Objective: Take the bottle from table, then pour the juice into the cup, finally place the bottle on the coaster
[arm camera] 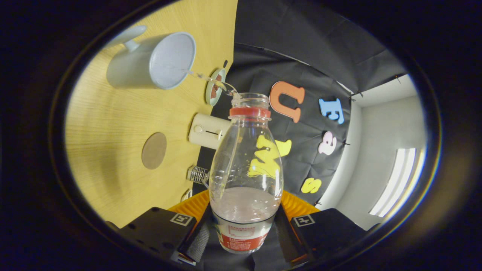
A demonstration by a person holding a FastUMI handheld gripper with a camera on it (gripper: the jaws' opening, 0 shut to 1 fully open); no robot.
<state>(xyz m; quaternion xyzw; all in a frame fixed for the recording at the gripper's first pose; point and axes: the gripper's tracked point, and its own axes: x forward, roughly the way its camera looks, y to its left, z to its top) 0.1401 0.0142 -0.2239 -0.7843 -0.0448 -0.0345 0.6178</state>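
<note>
My gripper [244, 229] is shut on the lower body of a clear plastic bottle [246, 165] with a red neck ring and a red label. The view is rolled sideways, so the bottle lies tipped with its open mouth toward the pale grey cup [150, 62] beyond the fingers. A thin clear stream [207, 78] runs from the bottle's mouth to the cup's rim. Little liquid shows in the bottle. A round brown coaster [154, 150] lies flat on the wooden table [113, 124], between the cup and the fingers.
A small round dish [215, 87] with something red-brown in it sits at the table's back edge, near the stream. A cream box-shaped device [205, 131] and a small clear glass object [198, 174] also stand along that edge, by the black cloth wall.
</note>
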